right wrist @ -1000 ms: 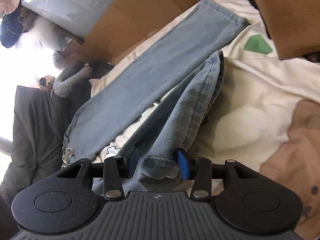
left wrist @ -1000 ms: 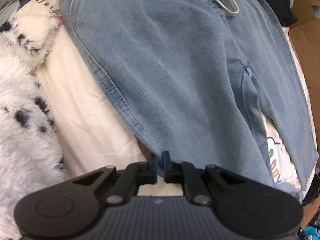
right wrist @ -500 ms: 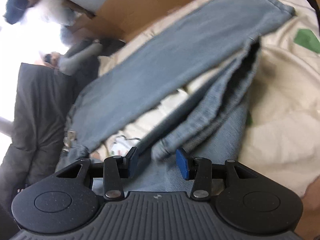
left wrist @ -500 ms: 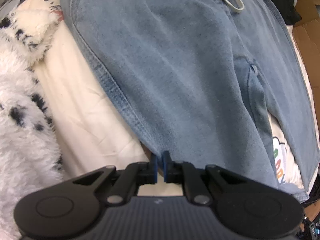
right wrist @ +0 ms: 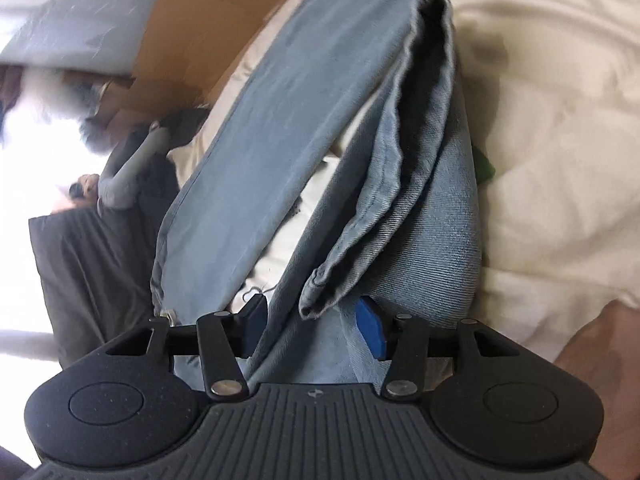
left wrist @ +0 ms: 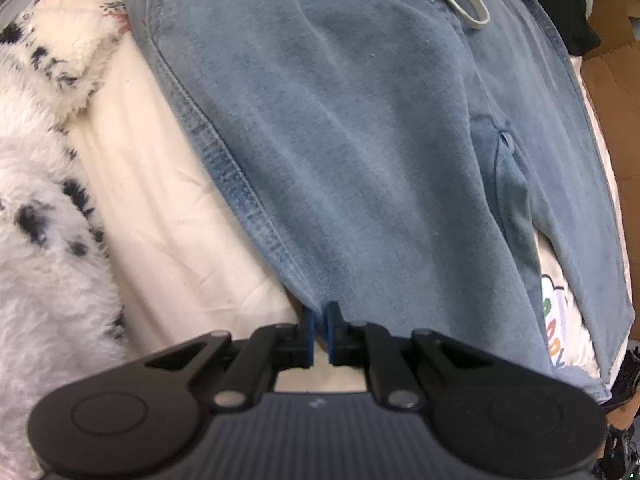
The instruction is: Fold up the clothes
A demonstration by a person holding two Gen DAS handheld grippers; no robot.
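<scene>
left tool [left wrist: 319, 334]: clamped on jeans [left wrist: 360, 140] edge | right tool [right wrist: 314, 330]: jaws opening, jeans hem lies loose between them | jeans on bed [left wrist: 168, 208]

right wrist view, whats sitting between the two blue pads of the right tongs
Denim: a bunched, hemmed fold of the blue jeans lies between the blue pads of the right tongs, which are opening and no longer pinch it. The right wrist view shows this.

cream bedsheet [left wrist: 168, 216], cardboard [right wrist: 208, 24], bright glare
</scene>
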